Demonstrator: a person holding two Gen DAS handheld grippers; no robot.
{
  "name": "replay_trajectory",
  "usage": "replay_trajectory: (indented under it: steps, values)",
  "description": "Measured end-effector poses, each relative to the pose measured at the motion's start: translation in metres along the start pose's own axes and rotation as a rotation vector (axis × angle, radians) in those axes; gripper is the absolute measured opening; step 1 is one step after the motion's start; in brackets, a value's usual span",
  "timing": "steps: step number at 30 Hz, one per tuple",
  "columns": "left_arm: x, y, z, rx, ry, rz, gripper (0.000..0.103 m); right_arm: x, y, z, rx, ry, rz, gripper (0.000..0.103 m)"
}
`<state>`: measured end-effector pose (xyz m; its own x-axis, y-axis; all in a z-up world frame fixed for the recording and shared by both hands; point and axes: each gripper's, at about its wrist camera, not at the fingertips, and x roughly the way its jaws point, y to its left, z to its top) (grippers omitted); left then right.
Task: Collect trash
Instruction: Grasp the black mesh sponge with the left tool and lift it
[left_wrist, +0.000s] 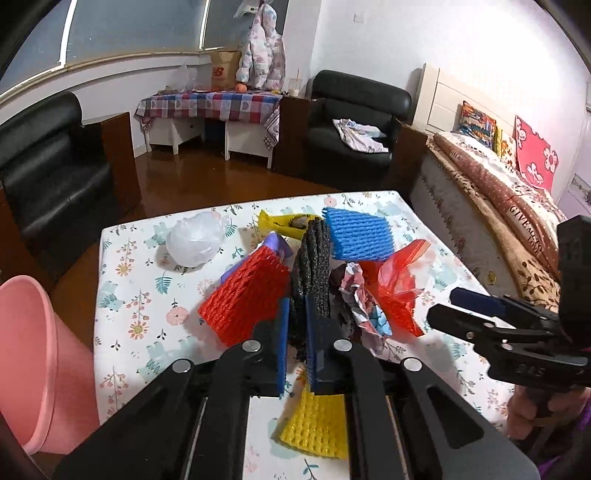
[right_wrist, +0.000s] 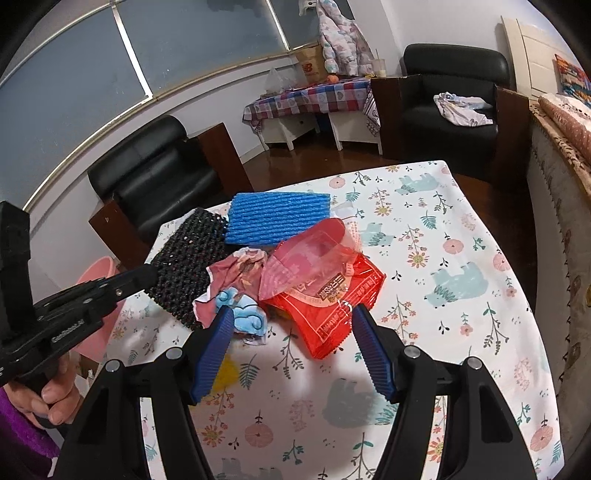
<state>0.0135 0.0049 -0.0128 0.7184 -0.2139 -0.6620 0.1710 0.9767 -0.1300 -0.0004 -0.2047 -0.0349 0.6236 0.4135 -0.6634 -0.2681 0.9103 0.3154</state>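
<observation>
My left gripper (left_wrist: 295, 314) is shut on the black foam net (left_wrist: 310, 266), which stands on edge between its blue pads; it also shows in the right wrist view (right_wrist: 188, 262). Around it on the floral table (left_wrist: 147, 295) lie a red foam net (left_wrist: 243, 291), a blue foam net (left_wrist: 358, 232), a yellow foam net (left_wrist: 314, 424), a yellow wrapper (left_wrist: 280, 221), a white plastic bag (left_wrist: 195, 240), crumpled paper (left_wrist: 365, 306) and a red snack bag (right_wrist: 332, 295). My right gripper (right_wrist: 295, 325) is open just above the red snack bag and the crumpled paper (right_wrist: 236, 291).
A pink bin (left_wrist: 40, 362) stands on the floor left of the table. Black armchairs (left_wrist: 48, 166) stand beyond the table, and a bed (left_wrist: 498, 192) runs along the right. The table's right half (right_wrist: 461, 258) has only the cloth on it.
</observation>
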Motion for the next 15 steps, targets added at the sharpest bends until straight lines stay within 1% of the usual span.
replay_trajectory:
  steps: [7,9,10,13,15]
  values:
    - [-0.018,0.001,-0.001,-0.019,-0.029,-0.001,0.008,0.0,0.003,0.005,0.015,-0.008,0.038,0.066]
    - [-0.023,0.002,-0.001,-0.024,-0.039,0.001,0.008,0.004,0.001,0.011,0.052,0.0,0.055,0.06]
    - [-0.026,0.002,-0.002,-0.024,-0.043,0.003,0.008,0.006,-0.001,0.015,0.068,0.006,0.06,0.059]
    - [-0.034,0.002,-0.004,-0.029,-0.054,0.01,0.008,0.013,-0.004,0.022,0.099,0.015,0.057,0.051]
    - [-0.041,0.002,-0.006,-0.032,-0.065,0.014,0.008,0.019,-0.006,0.025,0.123,0.029,0.053,0.042]
